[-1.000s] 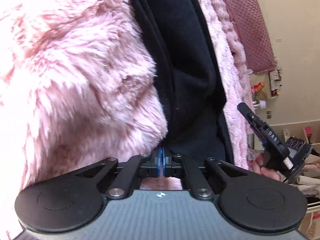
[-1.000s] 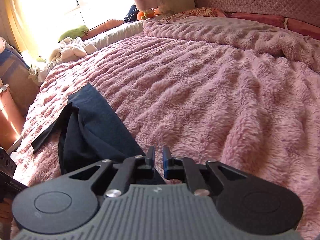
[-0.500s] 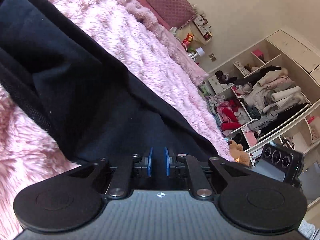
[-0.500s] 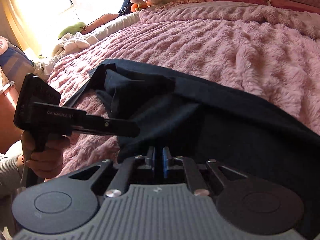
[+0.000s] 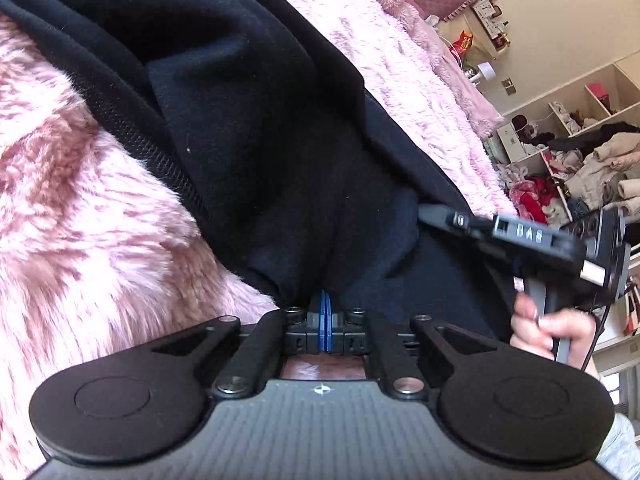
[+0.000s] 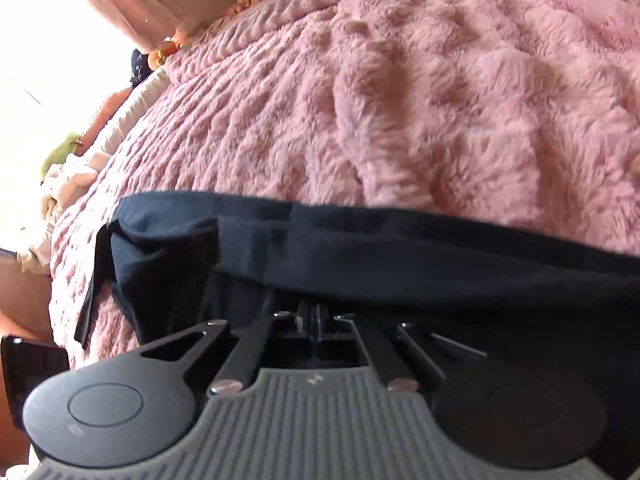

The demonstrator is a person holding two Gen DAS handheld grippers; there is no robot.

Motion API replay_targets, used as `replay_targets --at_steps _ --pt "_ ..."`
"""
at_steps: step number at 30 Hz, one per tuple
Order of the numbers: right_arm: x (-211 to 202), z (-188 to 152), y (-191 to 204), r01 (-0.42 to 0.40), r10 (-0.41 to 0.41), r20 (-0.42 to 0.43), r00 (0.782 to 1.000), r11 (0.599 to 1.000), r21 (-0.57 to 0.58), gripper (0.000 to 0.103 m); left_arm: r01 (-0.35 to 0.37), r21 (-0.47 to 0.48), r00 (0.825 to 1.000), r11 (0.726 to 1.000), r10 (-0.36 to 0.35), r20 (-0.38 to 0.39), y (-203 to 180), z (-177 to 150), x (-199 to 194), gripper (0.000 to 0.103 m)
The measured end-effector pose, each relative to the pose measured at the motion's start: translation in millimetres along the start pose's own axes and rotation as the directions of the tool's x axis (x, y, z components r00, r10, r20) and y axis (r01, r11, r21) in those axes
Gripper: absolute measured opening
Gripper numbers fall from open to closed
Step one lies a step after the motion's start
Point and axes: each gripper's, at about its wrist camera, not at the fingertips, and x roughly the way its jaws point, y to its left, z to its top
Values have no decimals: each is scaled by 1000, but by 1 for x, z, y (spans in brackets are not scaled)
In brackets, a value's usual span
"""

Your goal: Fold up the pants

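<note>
The dark pants (image 5: 256,128) are lying on the pink fluffy blanket (image 5: 72,208) covering the bed, bunched into thick folds with a ribbed seam edge running along the left side in the left wrist view.

The left tool (image 5: 325,306) is sitting at the near edge of the pants. Its blue pads (image 5: 322,320) are pressing together with no visible gap, and the dark fabric is entering directly between them, so the left tool is clamping the pants.

The right tool (image 5: 432,216) is appearing at the right of the left wrist view, gripped by the person's right hand (image 5: 552,332), with its tip lying against the pants just beside the left tool. In the right wrist view, the right tool (image 6: 316,312) is sitting low against the pants (image 6: 360,248), which are stretching across the frame as a dark band over the blanket (image 6: 400,100). Its fingers are drawn close together, and fabric is covering the tips, so the right tool is pinching the pants.

Shelves (image 5: 580,148) filled with clothing are standing beyond the bed.
</note>
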Motion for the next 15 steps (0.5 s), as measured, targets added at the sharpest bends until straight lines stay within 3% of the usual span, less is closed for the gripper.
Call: replay_targets --at_steps 2,5,8,12,15 --pt "4 14 -2 54 -54 78 995 998 13 0 -1 1 1000 1000 1 -6 -5 1 1 6" --pt "9 26 -9 120 -133 128 983 988 101 0 20 -35 1000 999 -20 -24 2 2 -2 6" --pt "-8 25 4 174 -194 261 946 980 98 0 36 -68 998 997 -39 -42 8 3 -3 6" --pt "-19 22 24 56 -68 270 960 997 53 1 38 -65 998 997 -40 -40 7 4 -3 6" --pt "9 29 59 13 -1 176 984 998 -65 1 28 -59 999 998 -30 -37 6 3 -3 6"
